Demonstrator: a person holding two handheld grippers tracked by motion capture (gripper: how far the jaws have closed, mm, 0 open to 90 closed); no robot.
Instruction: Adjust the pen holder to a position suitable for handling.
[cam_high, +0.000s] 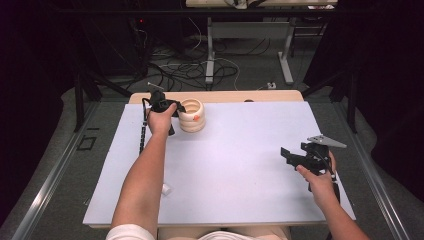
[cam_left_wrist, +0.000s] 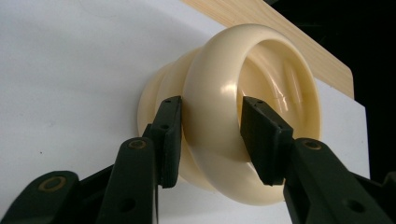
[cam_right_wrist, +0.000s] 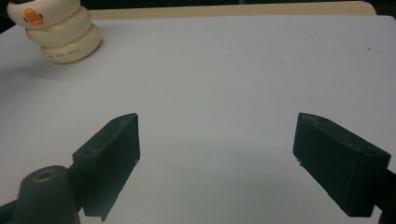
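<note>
The table (cam_high: 235, 165) carries a white board that covers nearly all of its top; a strip of bare wood shows along the far edge. The person's forearms enter from the near side, one on the left and one on the right.

The stack of cream rings (cam_high: 192, 115) stands upright on the board at the far left, close to the far edge. It consists of rounded rings set one on another, with an open hollow at the top. An orange mark (cam_right_wrist: 33, 16) sits on the side of the top ring, and small dark lettering runs round the bottom ring.

The left tongs (cam_high: 172, 109) are at the left side of the stack, held by the left hand (cam_high: 161, 121). In the left gripper view, the top ring (cam_left_wrist: 219, 93) lies between the two jaws: one pad is against the outer face of the ring wall and the other pad is inside the hollow, against the inner face. The jaws are clamped on that wall. The lower rings lie beyond the outer pad, on the board side.

The right tongs (cam_high: 286, 155) are at the right of the board, nearer the near edge, well apart from the stack, held by the right hand (cam_high: 320, 182). Their jaws stand wide apart with bare board between them. In the right gripper view, the stack lies far off at the upper left.
</note>
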